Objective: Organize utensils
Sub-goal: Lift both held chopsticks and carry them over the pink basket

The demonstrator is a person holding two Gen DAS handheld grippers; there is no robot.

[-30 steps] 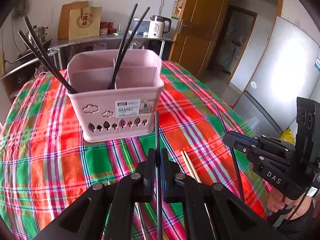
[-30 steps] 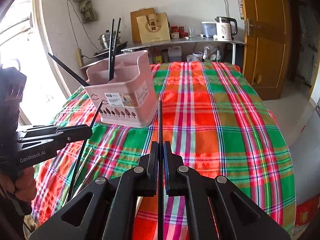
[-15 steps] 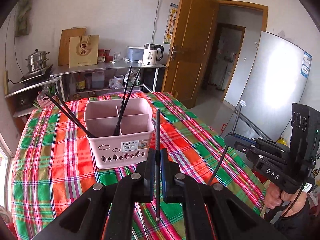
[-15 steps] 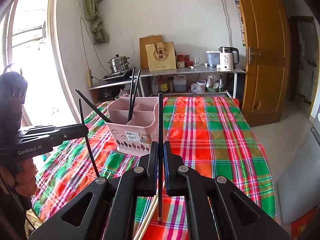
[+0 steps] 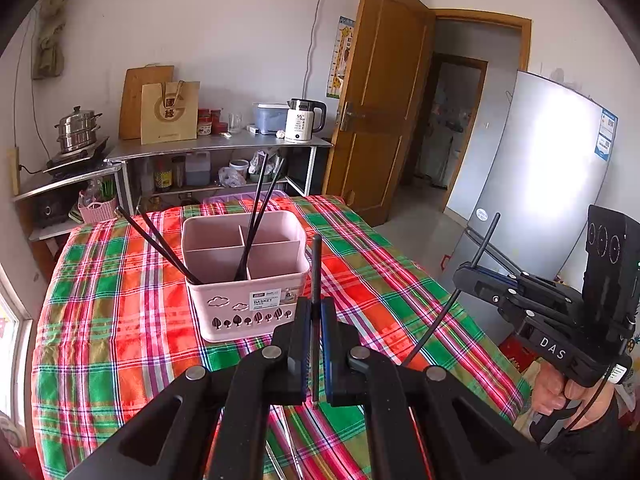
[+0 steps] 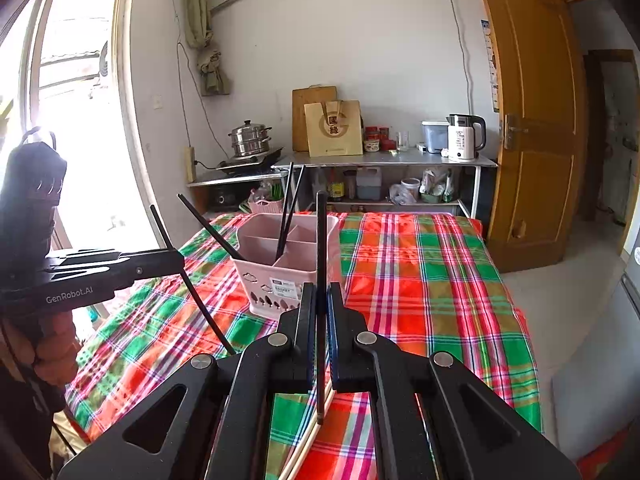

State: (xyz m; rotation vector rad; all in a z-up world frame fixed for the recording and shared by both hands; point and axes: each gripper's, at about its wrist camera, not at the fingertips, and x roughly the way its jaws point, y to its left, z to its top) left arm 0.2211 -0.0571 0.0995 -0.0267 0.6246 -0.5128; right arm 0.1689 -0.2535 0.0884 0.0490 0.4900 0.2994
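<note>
Daylight enters through the window (image 6: 80, 120) at the left of the right wrist view, where it is blown out to white. The refrigerator door (image 5: 548, 184) carries a broad bright glare patch. Both views show strong fisheye bowing with dark corners; the room reads evenly lit and reasonably sharp.

A plaid tablecloth (image 5: 120, 320) of red, green and orange squares crossed by thin white, pink and blue lines covers the table. On it stands a pale pink plastic utensil basket (image 5: 244, 280) with dark tree-shaped and white-edged cloud cut-outs and a white label. The slim chopsticks (image 5: 252, 216) in it are black. Both matte two-finger grippers, left (image 5: 315, 344) and right (image 6: 320, 340), are black with blue inner pads, each pinching one black chopstick (image 6: 321, 240).
</note>
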